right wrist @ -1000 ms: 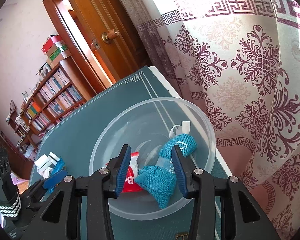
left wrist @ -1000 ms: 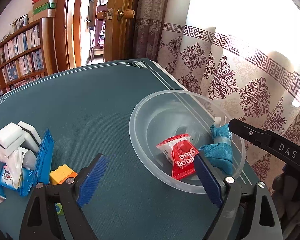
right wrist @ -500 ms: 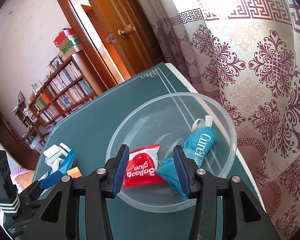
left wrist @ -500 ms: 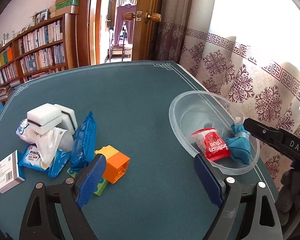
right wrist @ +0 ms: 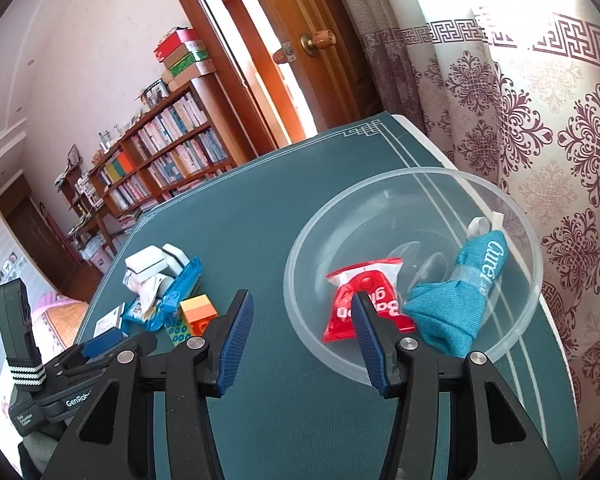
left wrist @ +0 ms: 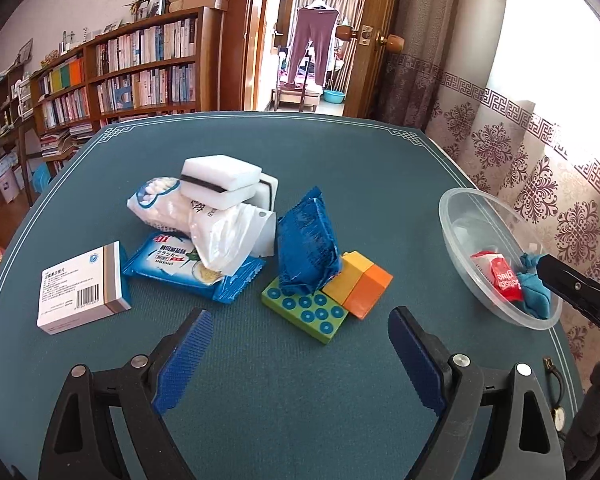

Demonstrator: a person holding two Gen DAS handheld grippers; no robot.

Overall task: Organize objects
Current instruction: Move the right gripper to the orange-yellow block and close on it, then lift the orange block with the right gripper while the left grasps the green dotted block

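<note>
Teal felt table (left wrist: pixel 300 400) | left gripper (left wrist: pixel 300 354) spread, empty | right gripper (right wrist: pixel 300 332) opening, empty | green studded plastic brick (left wrist: pixel 305 314): light, rigid, likely pinch long sides

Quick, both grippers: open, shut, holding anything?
Left gripper: open wide, holding nothing.
Right gripper: jaws opening, nothing between them.

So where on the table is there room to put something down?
Bare green table lies behind the white sponges, up to the far edge. There is also a wide strip between the toy bricks and the clear bowl. The pile around the blue packet is crowded.
</note>
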